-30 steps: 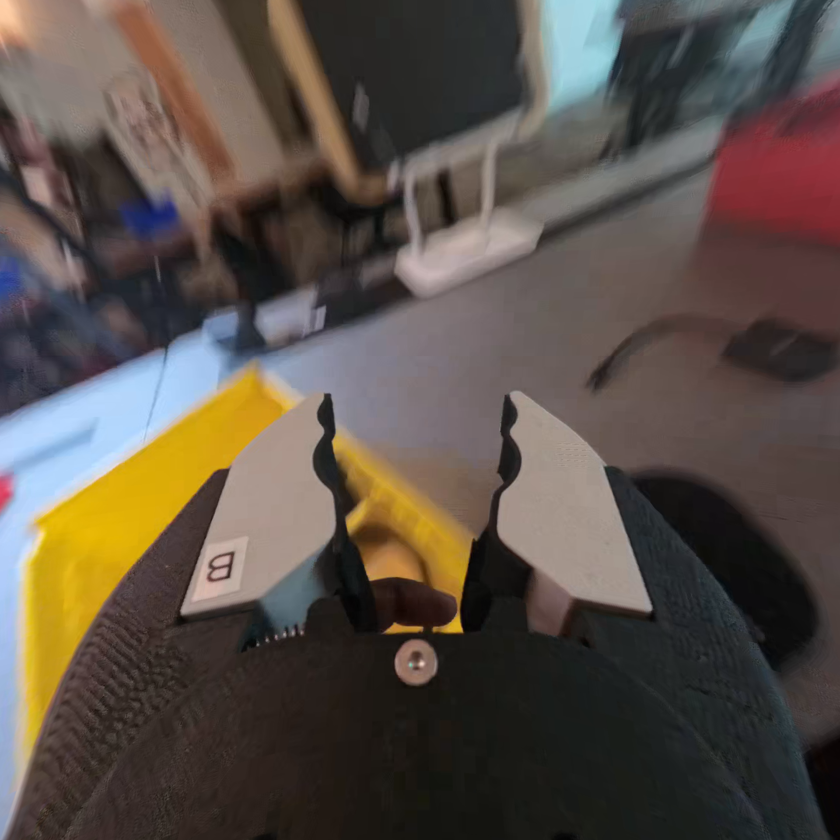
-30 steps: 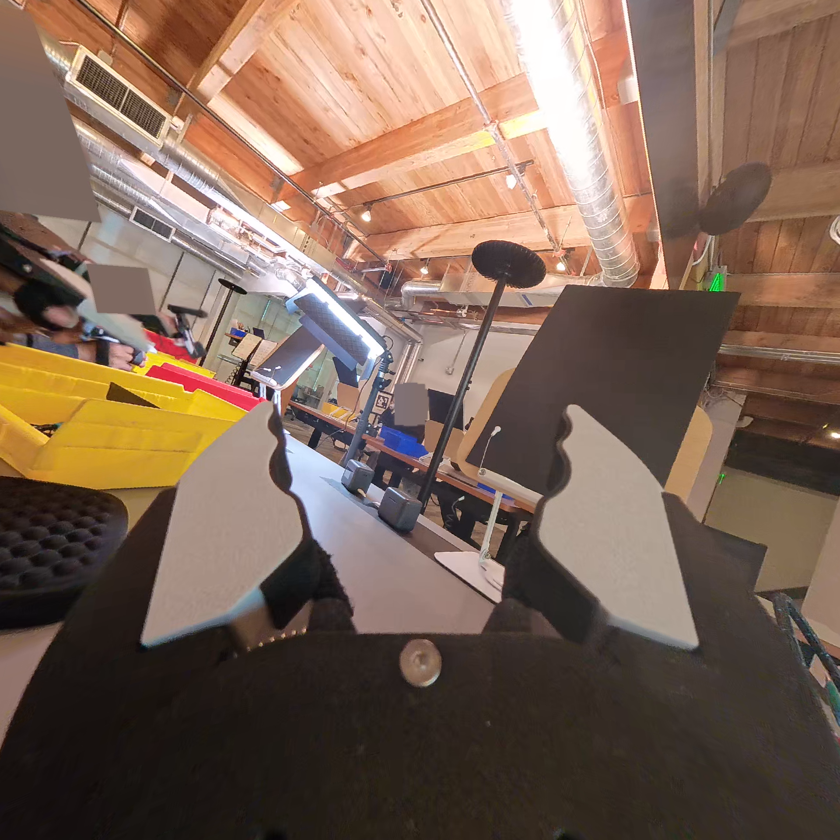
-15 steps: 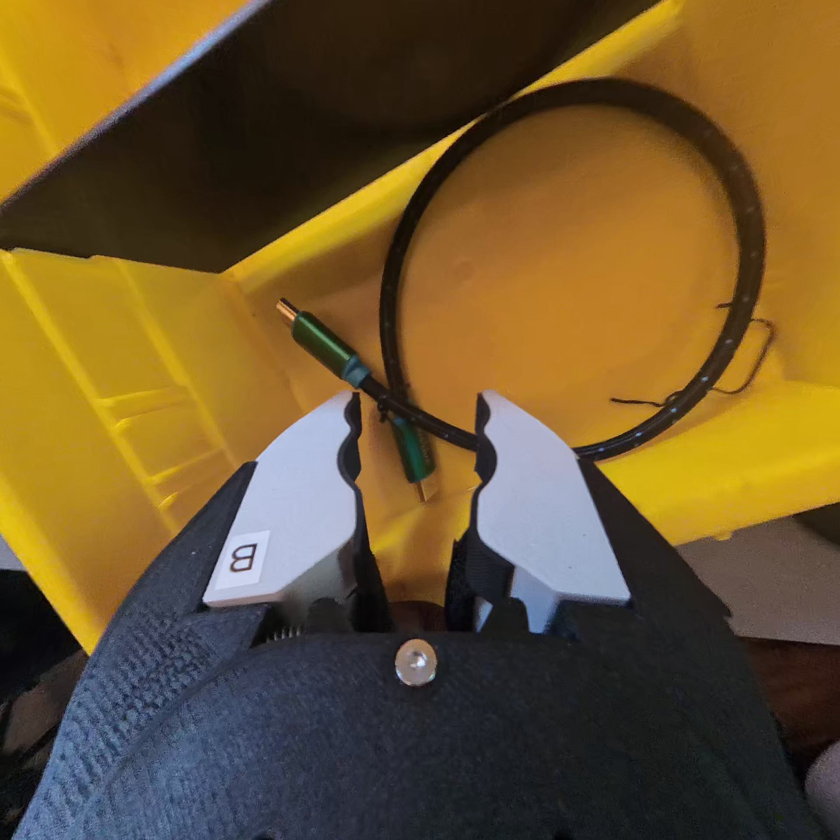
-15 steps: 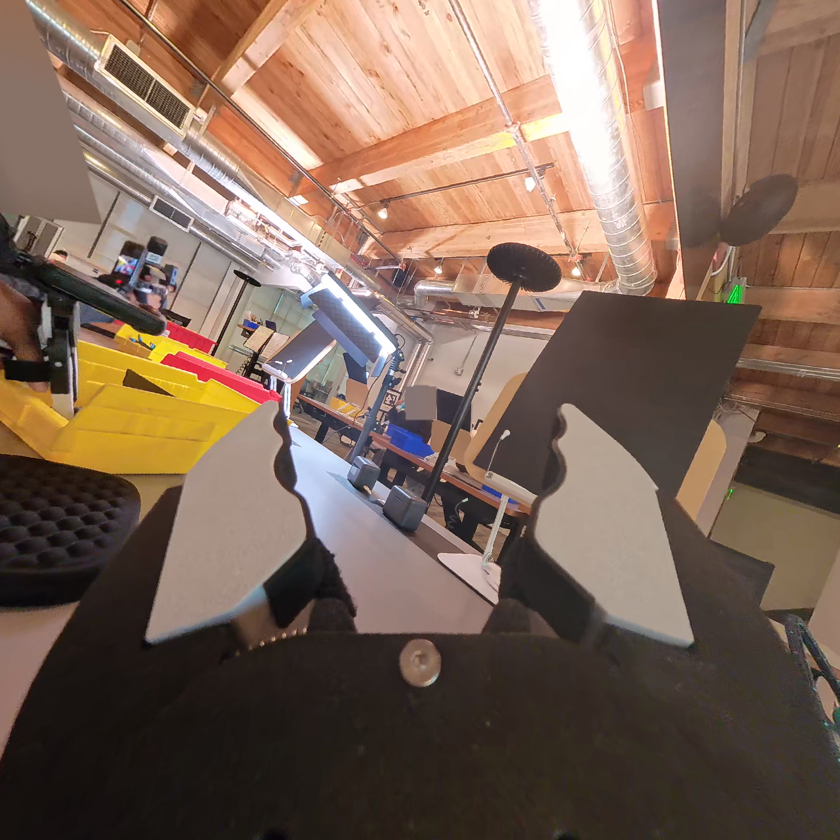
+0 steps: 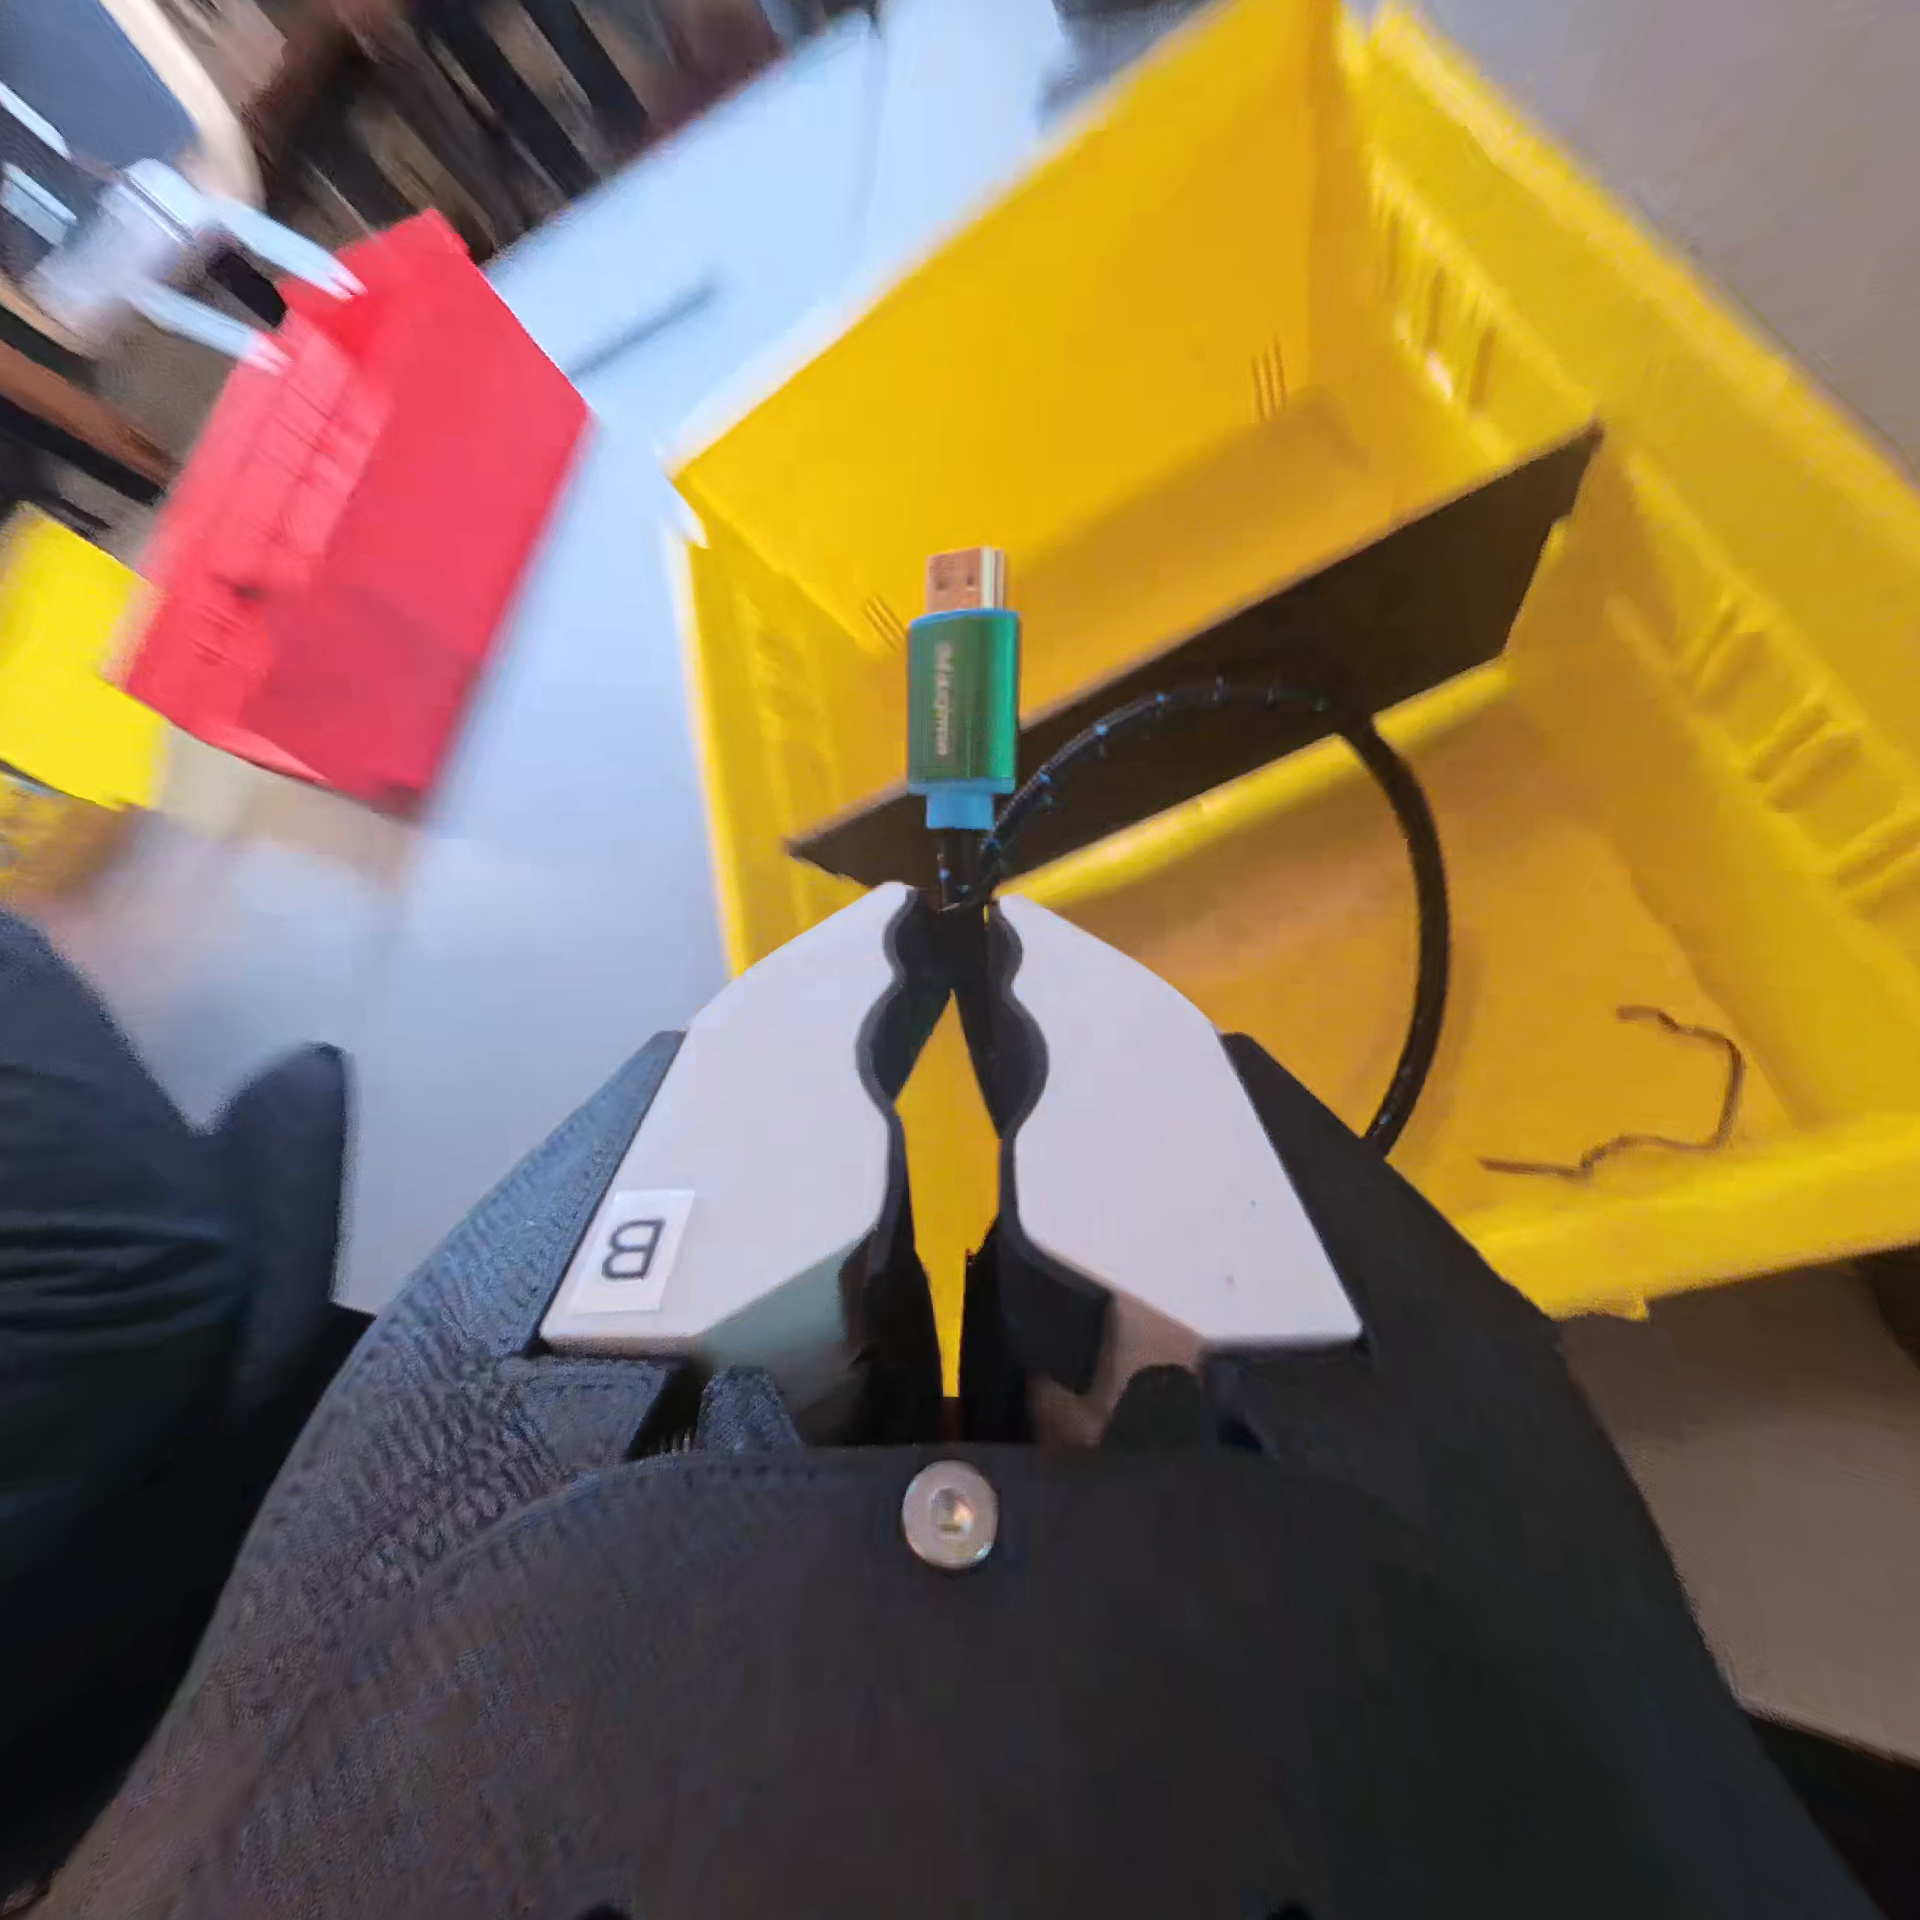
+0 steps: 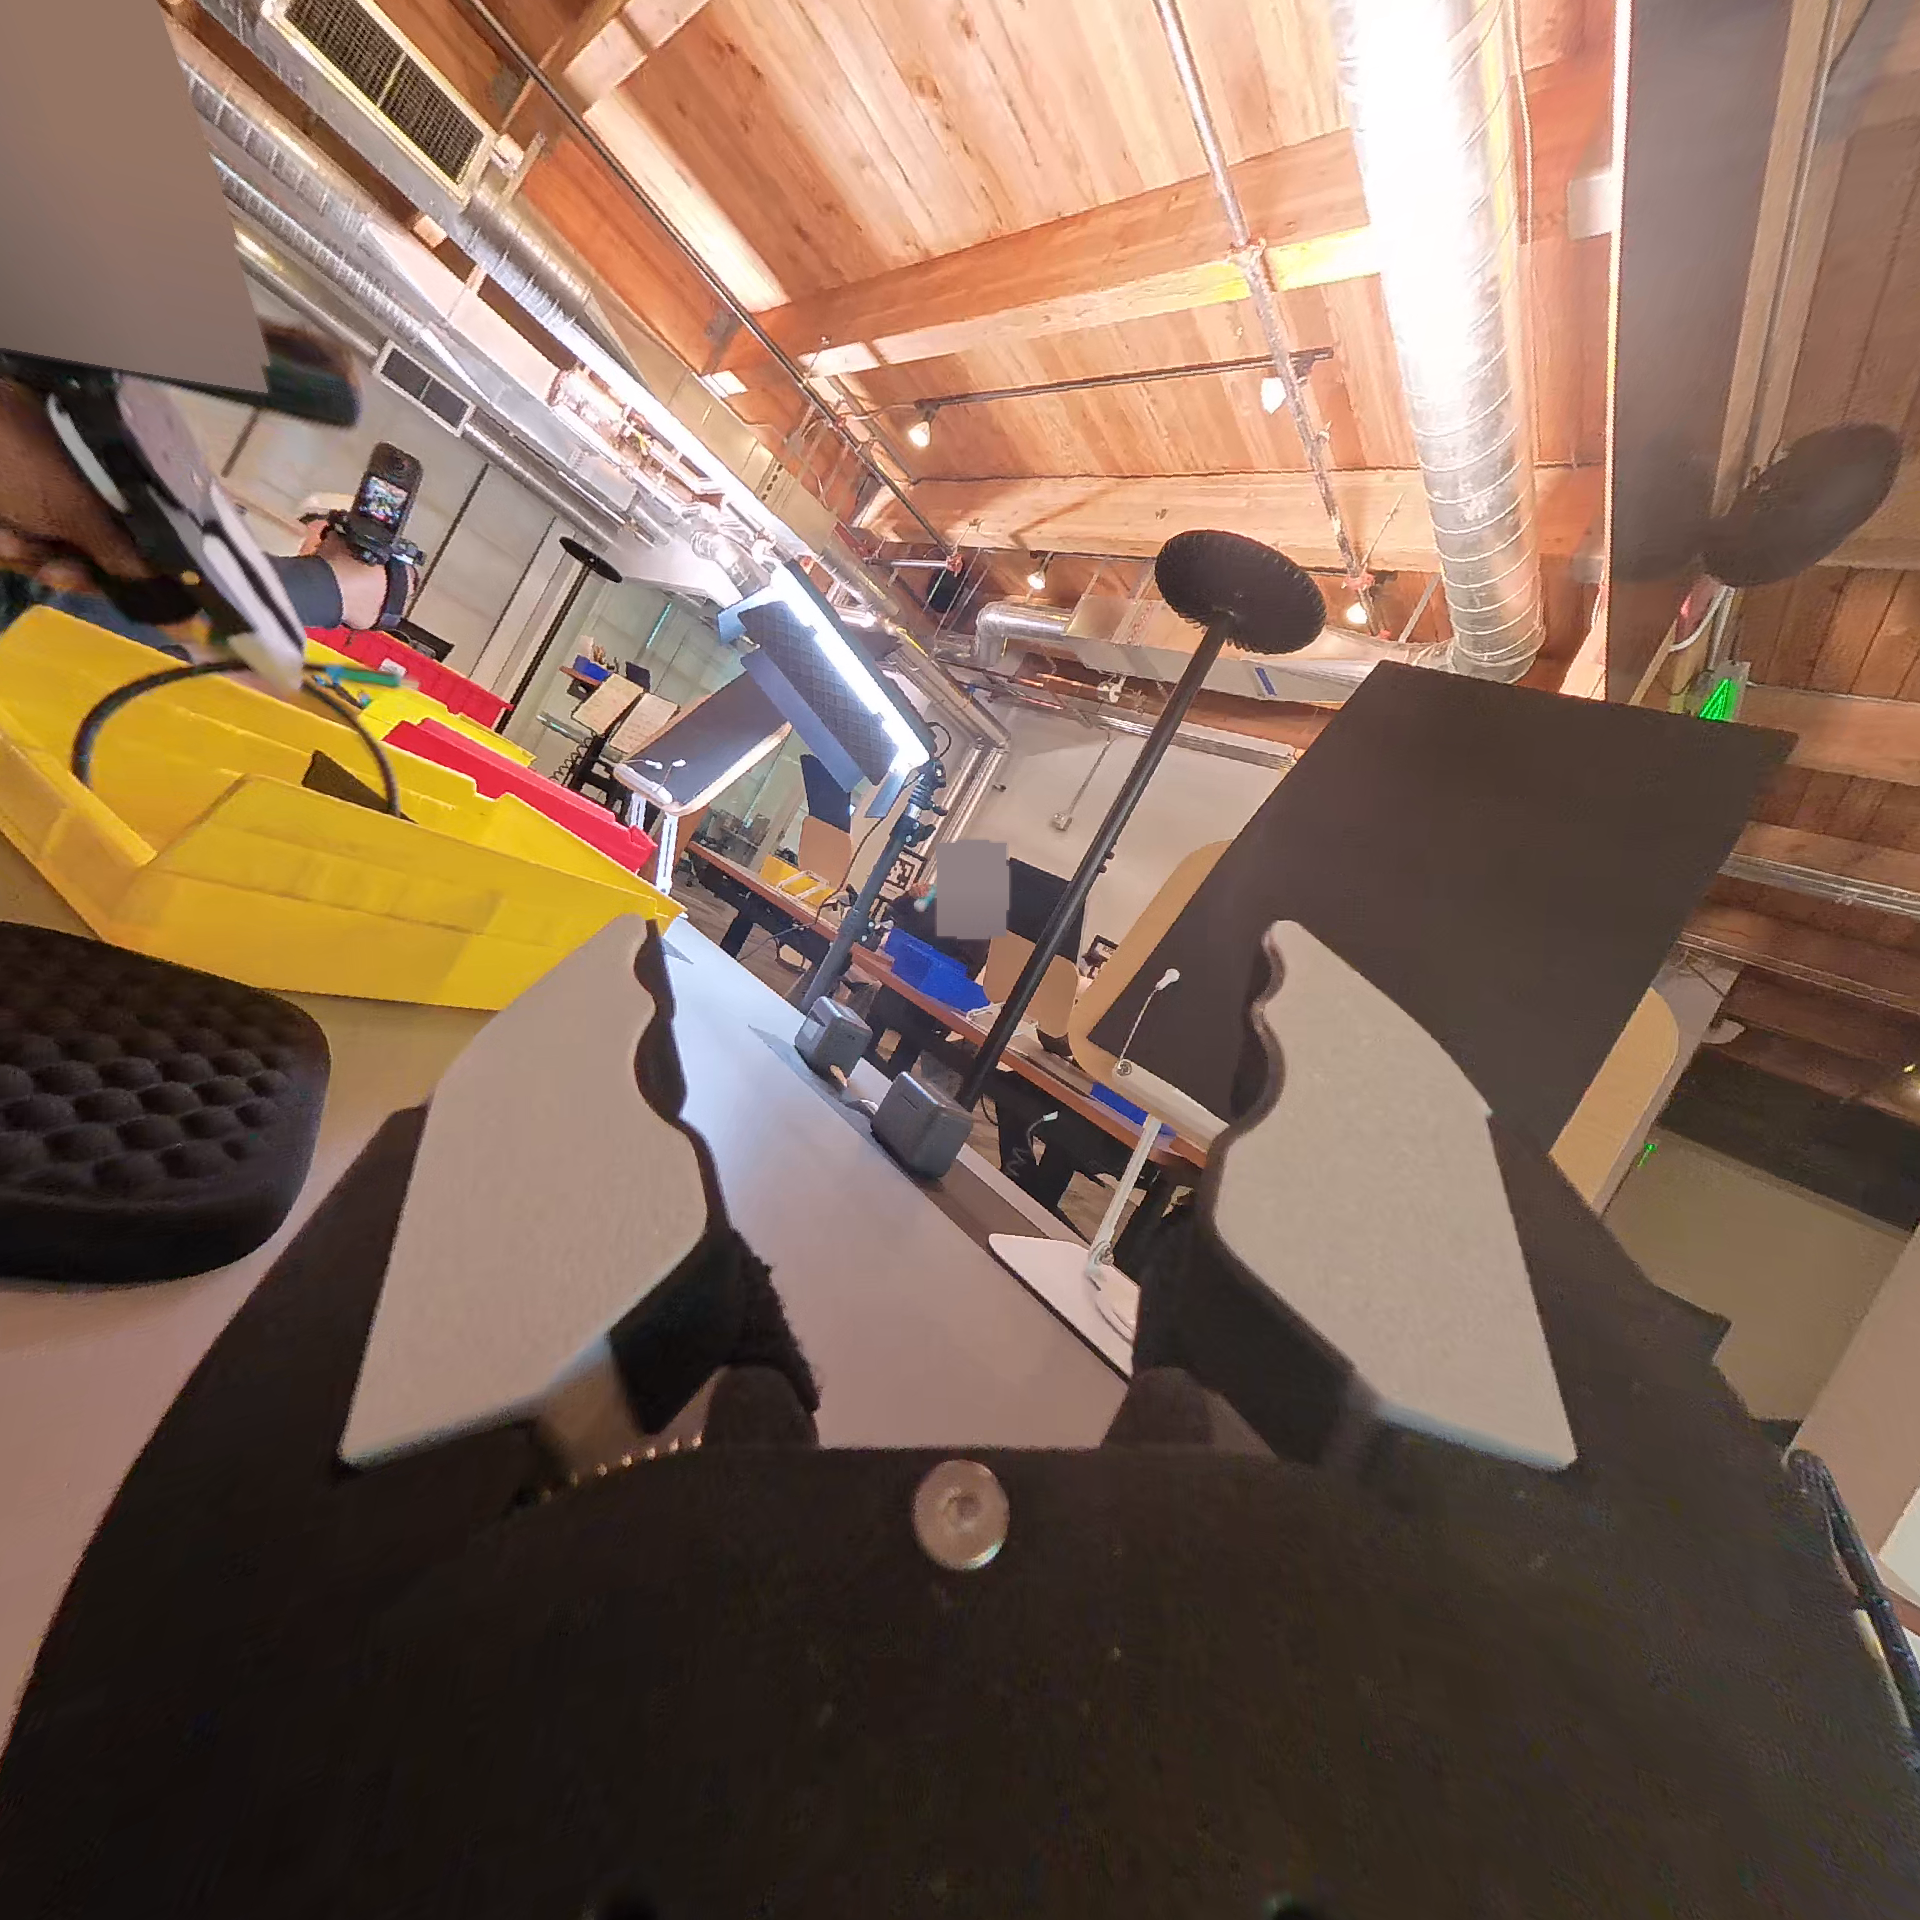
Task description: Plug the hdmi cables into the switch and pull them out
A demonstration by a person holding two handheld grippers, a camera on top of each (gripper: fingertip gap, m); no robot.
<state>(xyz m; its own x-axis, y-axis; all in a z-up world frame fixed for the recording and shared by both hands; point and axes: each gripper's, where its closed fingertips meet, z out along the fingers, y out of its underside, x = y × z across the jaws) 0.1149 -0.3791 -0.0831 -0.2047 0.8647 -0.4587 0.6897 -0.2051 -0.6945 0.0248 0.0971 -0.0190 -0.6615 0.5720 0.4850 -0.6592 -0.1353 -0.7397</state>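
My left gripper (image 5: 948,912) is shut on a black braided HDMI cable (image 5: 1421,935) just behind its green plug (image 5: 961,691). The plug points forward with its gold tip up, held above a yellow bin (image 5: 1143,343). The cable loops right and back under the fingers. In the right wrist view the left gripper (image 6: 255,623) shows at far left, holding the cable (image 6: 99,717) over the yellow bin (image 6: 312,894). My right gripper (image 6: 956,935) is open and empty, low over the table and pointing up across the room. No switch is in view.
A black divider (image 5: 1299,644) crosses the yellow bin, and a brown twist tie (image 5: 1662,1101) lies on its floor. Red bins (image 5: 353,520) stand beyond. A black foam pad (image 6: 135,1091) lies left of my right gripper. Two clamped stands (image 6: 920,1127) and a black panel (image 6: 1455,883) stand ahead.
My left gripper dipped into the yellow bin, closed on the cable behind the green plug and lifted it out. My right gripper stayed open and barely moved.
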